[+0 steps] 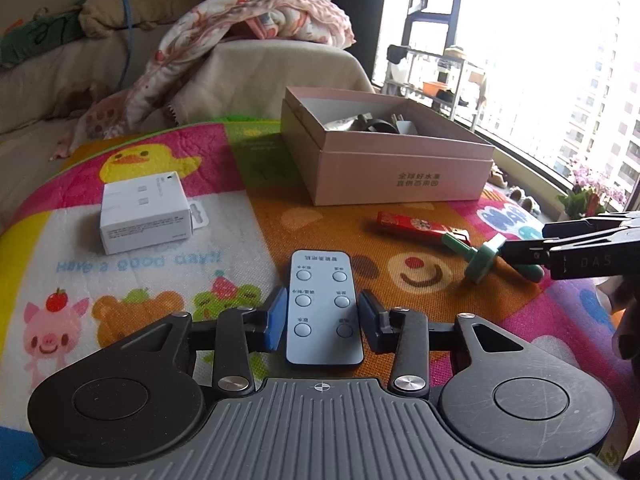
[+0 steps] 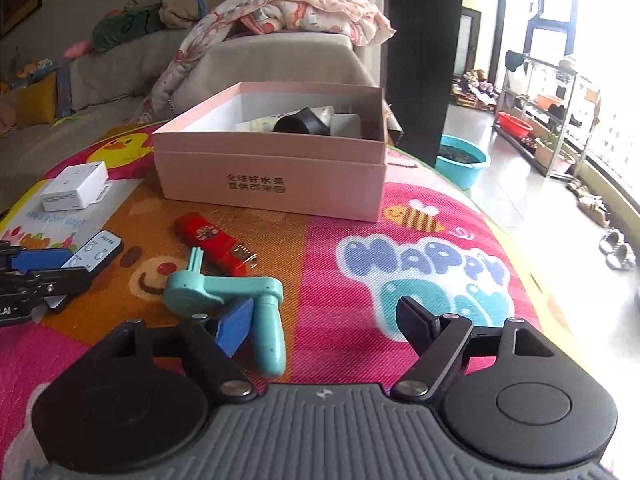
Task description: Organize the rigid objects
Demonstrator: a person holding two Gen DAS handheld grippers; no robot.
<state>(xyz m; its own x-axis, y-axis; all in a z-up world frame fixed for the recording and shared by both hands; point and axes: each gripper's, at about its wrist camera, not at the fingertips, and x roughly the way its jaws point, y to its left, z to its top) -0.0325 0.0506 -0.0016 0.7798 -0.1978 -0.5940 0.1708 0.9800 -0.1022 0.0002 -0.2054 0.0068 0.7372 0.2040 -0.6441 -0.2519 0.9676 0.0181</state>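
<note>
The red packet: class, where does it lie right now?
The red packet lies flat on the play mat, in front of the pink box, just beyond the teal crank handle.

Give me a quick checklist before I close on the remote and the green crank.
1. Remote centred between the left gripper pads: ok.
2. Left pads pressing the remote: cannot tell; slim gaps seem to remain.
3. Green crank centred in the right gripper: not ok, it sits by the blue pad, jaws wide.
4. Pink box open with room inside: ok.
5. Red packet clear of the crank: cannot tell, they look close.
</note>
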